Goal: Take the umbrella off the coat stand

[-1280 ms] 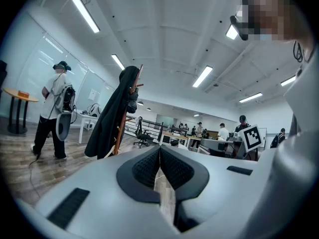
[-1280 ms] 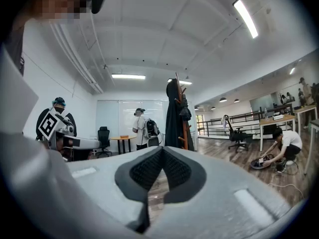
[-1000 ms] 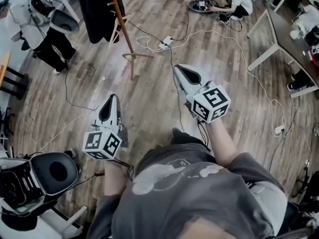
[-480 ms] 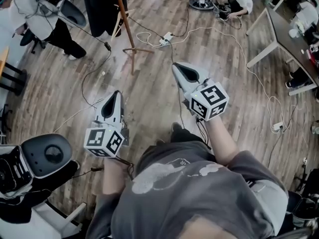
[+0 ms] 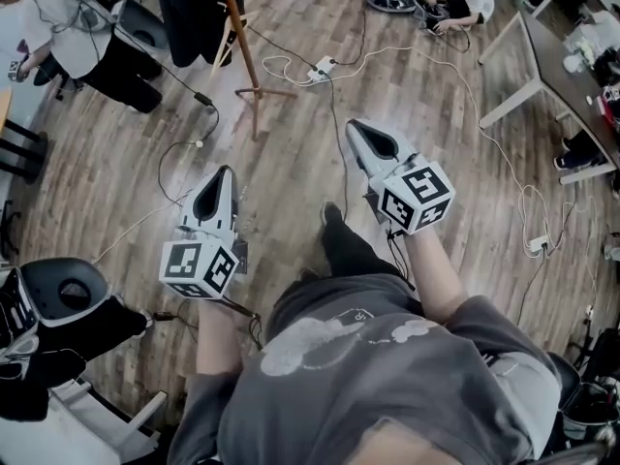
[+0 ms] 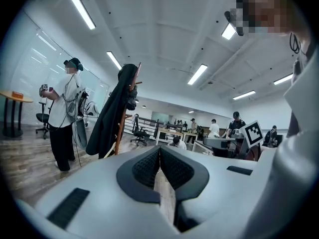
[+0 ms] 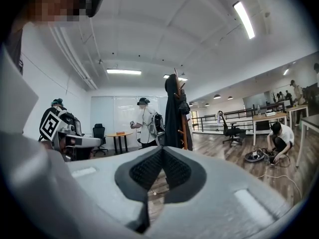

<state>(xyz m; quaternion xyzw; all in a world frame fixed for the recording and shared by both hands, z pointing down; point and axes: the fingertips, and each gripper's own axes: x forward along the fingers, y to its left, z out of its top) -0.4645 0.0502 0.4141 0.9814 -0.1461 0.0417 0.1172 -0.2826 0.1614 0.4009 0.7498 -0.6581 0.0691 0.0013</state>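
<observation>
Since a second ago your leg has swung forward between the grippers, and the office chair at your lower left has slid back towards the frame edge. The bystander near the stand has also shifted. Both grippers sit about where they were.

Left gripper: jaws fully together, nothing between the pads. Right gripper: same, pads meeting at the tip, empty. Both are held out front and roughly level. That fits a carry posture, not a reach, because you're still in transit.

The coat stand is ahead and to your left, well apart from either gripper. A dark coat drapes most of its upper half, so the head view doesn't show the umbrella. In the right gripper view a dark bundle hangs off a peg just beside the coat. It could be the umbrella, but I can't confirm that from here.

My read is that the task has barely started and this is only the approach. Open whichever jaws you'll use before you reach in, since they can't take a handle while closed.

Watch the cables and the power strip on the floor around the stand's base. They lie near your path, so step clear of them.
</observation>
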